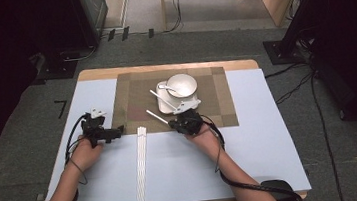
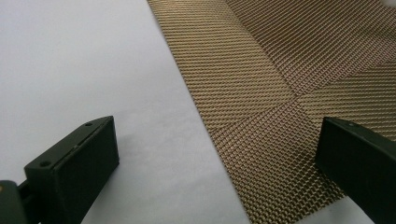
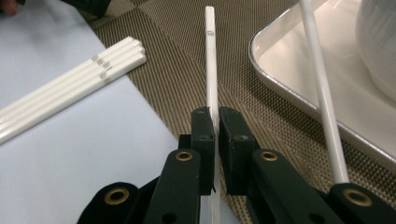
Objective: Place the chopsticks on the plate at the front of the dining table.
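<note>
My right gripper (image 3: pixel 216 122) is shut on a white chopstick (image 3: pixel 211 70), which points away from it over the brown woven placemat (image 3: pixel 177 70). In the high view this gripper (image 1: pixel 173 124) holds the chopstick (image 1: pixel 156 116) just left of the white tray (image 1: pixel 166 106). A second chopstick (image 3: pixel 322 93) leans across the tray's rim (image 3: pixel 280 79), beside a white bowl (image 3: pixel 378 42). My left gripper (image 2: pixel 217 140) is open with nothing between its jaws, low over the placemat's left edge (image 2: pixel 280 70); in the high view it (image 1: pixel 119 132) points right.
A bundle of several white chopsticks (image 1: pixel 141 164) lies lengthwise on the pale table (image 1: pixel 251 143), between my hands; its far ends (image 3: pixel 112 60) touch the placemat's edge. The bowl (image 1: pixel 182 85) stands on the tray at the placemat's far side. Cables trail from both grippers.
</note>
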{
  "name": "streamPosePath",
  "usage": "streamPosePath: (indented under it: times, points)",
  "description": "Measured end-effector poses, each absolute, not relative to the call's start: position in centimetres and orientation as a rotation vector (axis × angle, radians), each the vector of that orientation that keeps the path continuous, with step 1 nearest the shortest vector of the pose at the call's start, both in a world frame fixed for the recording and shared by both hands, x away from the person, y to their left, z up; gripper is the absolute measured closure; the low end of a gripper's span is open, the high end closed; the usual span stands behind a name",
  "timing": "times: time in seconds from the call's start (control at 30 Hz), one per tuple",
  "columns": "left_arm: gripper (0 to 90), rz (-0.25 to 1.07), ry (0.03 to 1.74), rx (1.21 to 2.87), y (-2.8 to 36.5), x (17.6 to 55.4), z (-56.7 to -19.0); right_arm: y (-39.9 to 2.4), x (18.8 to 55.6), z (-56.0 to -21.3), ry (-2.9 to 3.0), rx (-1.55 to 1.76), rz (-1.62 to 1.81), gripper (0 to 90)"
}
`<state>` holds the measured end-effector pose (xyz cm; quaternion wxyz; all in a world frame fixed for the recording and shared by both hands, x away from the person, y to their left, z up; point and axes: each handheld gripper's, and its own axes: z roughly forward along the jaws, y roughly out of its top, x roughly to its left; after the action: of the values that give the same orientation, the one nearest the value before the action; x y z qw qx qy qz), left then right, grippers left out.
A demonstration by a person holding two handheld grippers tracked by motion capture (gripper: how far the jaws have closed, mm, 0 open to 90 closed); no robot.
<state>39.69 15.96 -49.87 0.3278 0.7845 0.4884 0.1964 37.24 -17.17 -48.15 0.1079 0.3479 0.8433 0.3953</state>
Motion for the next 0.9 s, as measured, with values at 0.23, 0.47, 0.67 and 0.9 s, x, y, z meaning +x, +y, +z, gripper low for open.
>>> streamPosePath:
  times: [0.23, 0.47, 0.67, 0.9]
  points:
    - [0.0, 0.516, 1.278, 2.054, 16.0, 39.7, -49.9, -16.9, 38.2, -47.8, 2.475, 1.048, 1.163, 85.9]
    - [0.0, 0.518, 1.279, 2.049, 15.9, 39.7, -49.9, -16.1, 38.8, -47.7, 2.480, 1.050, 1.153, 85.9]
    - [0.0, 0.529, 1.278, 2.049, 15.9, 39.6, -49.9, -15.4, 39.6, -47.7, 2.484, 1.044, 1.145, 85.9]
    - [0.0, 0.543, 1.274, 2.047, 15.8, 39.5, -49.9, -15.0, 40.2, -47.4, 2.474, 1.055, 1.121, 86.0]
